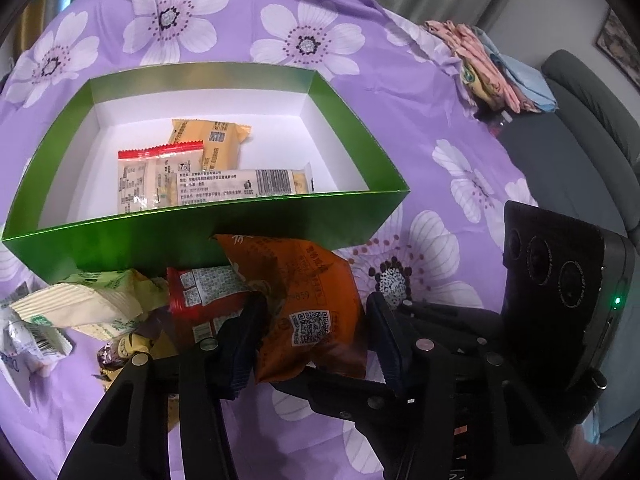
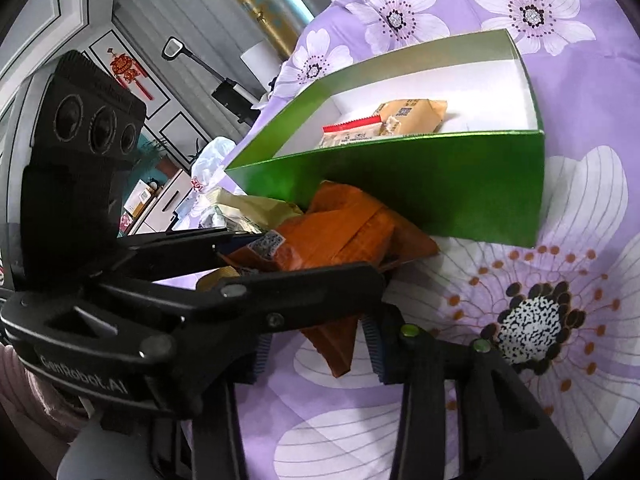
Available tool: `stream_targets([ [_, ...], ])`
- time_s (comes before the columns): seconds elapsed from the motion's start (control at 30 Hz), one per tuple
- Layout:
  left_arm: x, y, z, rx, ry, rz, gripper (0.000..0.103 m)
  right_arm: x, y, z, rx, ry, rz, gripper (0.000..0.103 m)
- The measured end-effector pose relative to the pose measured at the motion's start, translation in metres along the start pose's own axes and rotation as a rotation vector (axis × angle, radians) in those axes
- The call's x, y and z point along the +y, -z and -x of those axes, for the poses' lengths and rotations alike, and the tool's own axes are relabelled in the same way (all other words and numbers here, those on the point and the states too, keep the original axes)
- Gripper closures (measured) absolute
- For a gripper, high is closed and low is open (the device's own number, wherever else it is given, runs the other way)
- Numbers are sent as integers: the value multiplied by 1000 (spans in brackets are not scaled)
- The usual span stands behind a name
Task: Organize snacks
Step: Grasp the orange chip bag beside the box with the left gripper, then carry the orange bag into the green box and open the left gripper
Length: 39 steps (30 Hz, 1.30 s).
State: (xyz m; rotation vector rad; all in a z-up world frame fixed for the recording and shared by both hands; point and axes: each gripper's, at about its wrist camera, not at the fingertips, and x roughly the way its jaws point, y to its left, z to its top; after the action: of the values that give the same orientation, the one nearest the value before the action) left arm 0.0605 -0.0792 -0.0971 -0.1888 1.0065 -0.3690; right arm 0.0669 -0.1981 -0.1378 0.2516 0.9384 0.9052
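An orange snack packet lies against the near wall of the green box. My left gripper is open, its fingers either side of the packet's near end. In the right wrist view the same packet lies between the left gripper's fingers, and its lower corner hangs between my open right gripper. The green box holds a yellow packet, a red-topped packet and a long white bar.
Loose snacks lie left of the orange packet: a red packet, a pale green-white packet, a small white one. A purple floral cloth covers the surface. Folded clothes and a grey sofa sit far right.
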Motion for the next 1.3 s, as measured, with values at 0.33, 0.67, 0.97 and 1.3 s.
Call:
stream_targets([
  [0.33,-21,4,33,-68,-15,-62,51,30,-2,23,-35,48,75,65],
  [0.67,-40,-8,65,-146,2,-113,51,52,-12,55,-100,79,124,65],
  [0.97,-41,-32,78,-183,8,-131,51,61,-40,64,-138,95,164,65],
  [1.3,-29,-71,86,-211,22,-140,51,62,-81,61,-163,102,193,65],
])
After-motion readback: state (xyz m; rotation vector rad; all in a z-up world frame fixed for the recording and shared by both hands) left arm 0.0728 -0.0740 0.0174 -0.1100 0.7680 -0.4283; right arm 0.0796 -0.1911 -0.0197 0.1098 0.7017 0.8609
